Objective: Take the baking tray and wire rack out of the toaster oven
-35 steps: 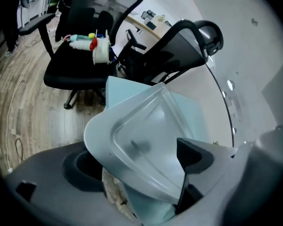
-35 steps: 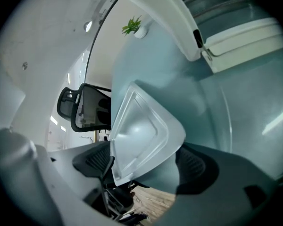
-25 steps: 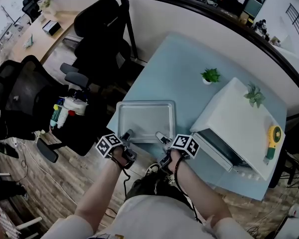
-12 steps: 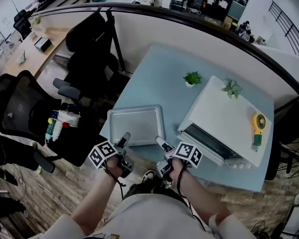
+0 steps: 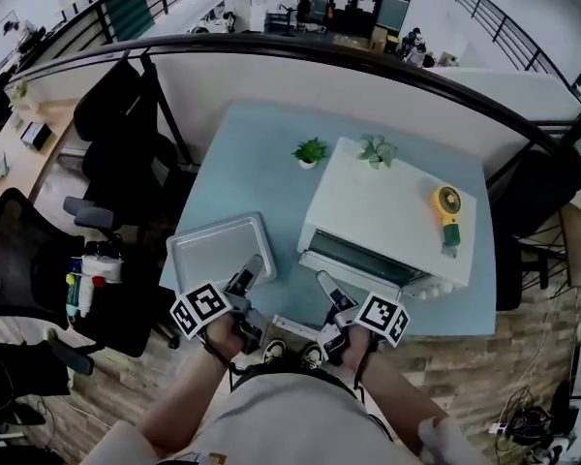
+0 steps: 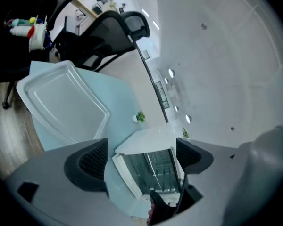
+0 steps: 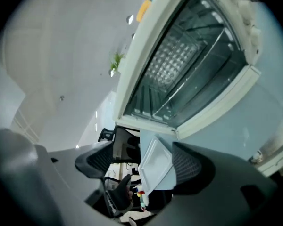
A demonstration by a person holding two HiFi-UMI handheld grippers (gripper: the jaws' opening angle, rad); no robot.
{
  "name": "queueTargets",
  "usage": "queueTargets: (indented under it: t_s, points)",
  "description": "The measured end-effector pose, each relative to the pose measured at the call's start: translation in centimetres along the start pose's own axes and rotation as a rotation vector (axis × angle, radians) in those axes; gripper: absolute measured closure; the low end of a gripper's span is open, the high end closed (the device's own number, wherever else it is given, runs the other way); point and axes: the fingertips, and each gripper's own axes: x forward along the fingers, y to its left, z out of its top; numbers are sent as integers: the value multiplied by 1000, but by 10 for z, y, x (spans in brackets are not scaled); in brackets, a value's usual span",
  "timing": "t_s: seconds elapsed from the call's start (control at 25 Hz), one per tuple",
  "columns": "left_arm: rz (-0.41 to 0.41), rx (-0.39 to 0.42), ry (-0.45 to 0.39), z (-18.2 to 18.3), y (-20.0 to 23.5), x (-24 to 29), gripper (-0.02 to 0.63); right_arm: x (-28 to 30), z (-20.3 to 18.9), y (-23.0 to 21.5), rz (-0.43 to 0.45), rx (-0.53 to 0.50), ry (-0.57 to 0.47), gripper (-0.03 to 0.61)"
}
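The empty silver baking tray (image 5: 218,250) lies flat on the pale blue table (image 5: 252,163), left of the white toaster oven (image 5: 387,201). The oven door (image 5: 363,260) hangs open. The wire rack (image 7: 179,74) sits inside the oven, also visible as the rack (image 6: 158,166) in the left gripper view. My left gripper (image 5: 252,271) hovers at the tray's near right corner, open and empty (image 6: 141,161). My right gripper (image 5: 327,289) is in front of the oven door; its jaws (image 7: 144,164) have just been closing a little but stand wide apart with nothing between them.
A small potted plant (image 5: 310,151) stands on the table, another plant (image 5: 376,149) and a yellow hand fan (image 5: 447,206) on the oven top. Black office chairs (image 5: 116,114) stand left of the table, with bottles (image 5: 85,279) beside them. A curved partition backs the table.
Both grippers have risen off the tray's near edge and drawn back, the right one toward the oven door. The tray stays on the table. The head view has swung toward the oven.
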Motion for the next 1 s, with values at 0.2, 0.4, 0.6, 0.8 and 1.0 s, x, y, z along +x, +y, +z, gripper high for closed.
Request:
queueTargets:
  t_s: [0.2,0.4,0.6,0.8,1.0]
  points:
    - [-116,4,94,-40,-47,22,166,-56,30,5,44,20,-149,205]
    - [-182,1,159,-73,-79,40,166,-108,55,-4,48,52,-300,218]
    - [-215,-29,240,-109,-95,47,167,-147,62,-18,50,177,-394,227]
    - [-205,-29,275,-128,-97,56,167,-164,72,-30,56,190,-471,232]
    - [-203,-18,275,-133,-99,64,167,-170,83,-35,102,252,-507,235]
